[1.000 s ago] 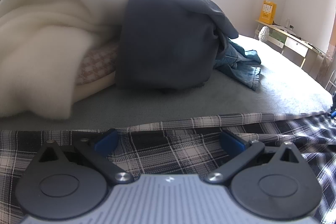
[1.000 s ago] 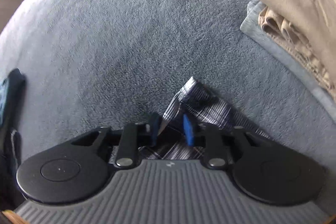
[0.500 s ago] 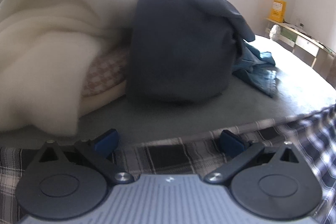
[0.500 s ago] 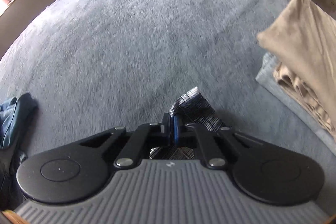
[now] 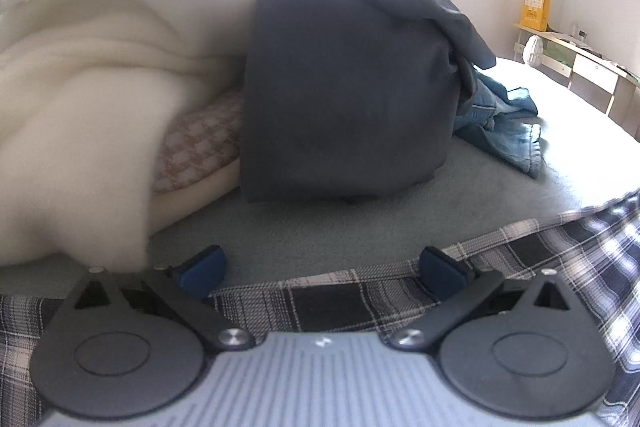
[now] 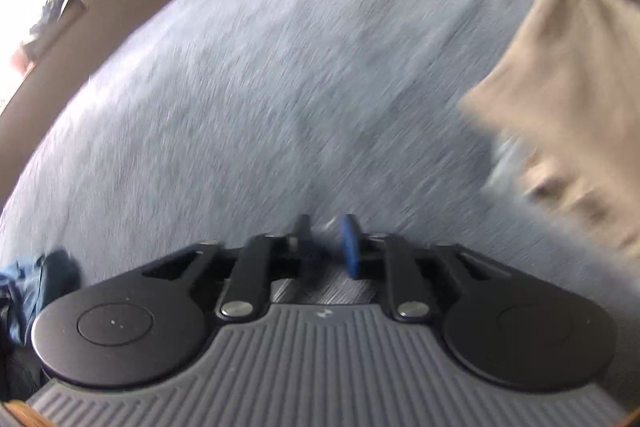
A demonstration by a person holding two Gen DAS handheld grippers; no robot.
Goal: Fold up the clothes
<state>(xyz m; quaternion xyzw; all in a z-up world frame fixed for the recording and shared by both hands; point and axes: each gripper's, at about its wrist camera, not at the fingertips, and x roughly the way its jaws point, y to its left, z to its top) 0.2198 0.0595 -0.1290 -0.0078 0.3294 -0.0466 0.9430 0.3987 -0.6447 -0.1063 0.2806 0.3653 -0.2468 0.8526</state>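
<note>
A black-and-white plaid shirt [image 5: 340, 301] lies flat on the grey-blue bed [image 5: 360, 227], its edge running under my left gripper [image 5: 322, 267]. That gripper is open wide, its blue pads [image 5: 202, 265] far apart just above the cloth and gripping nothing. The right wrist view is blurred by motion. My right gripper [image 6: 327, 239] hangs over the bed [image 6: 260, 107] with its jaws opening. A narrow gap shows between the pads [image 6: 350, 245], which press on nothing. Only a dark strip of plaid shirt [image 6: 324, 281] shows behind the fingertips.
Beyond the left gripper is a heap: a white blanket [image 5: 80, 87], a checked pillow [image 5: 200, 147], a dark grey garment [image 5: 340, 87] and blue jeans [image 5: 504, 123]. A desk [image 5: 580, 63] stands far right. Folded beige clothes [image 6: 568, 87] lie right of the right gripper.
The right gripper shut on the plaid corner, then its jaws parted and it tilted up; the corner no longer sticks out past the fingertips. The plaid edge has drawn back toward the left gripper.
</note>
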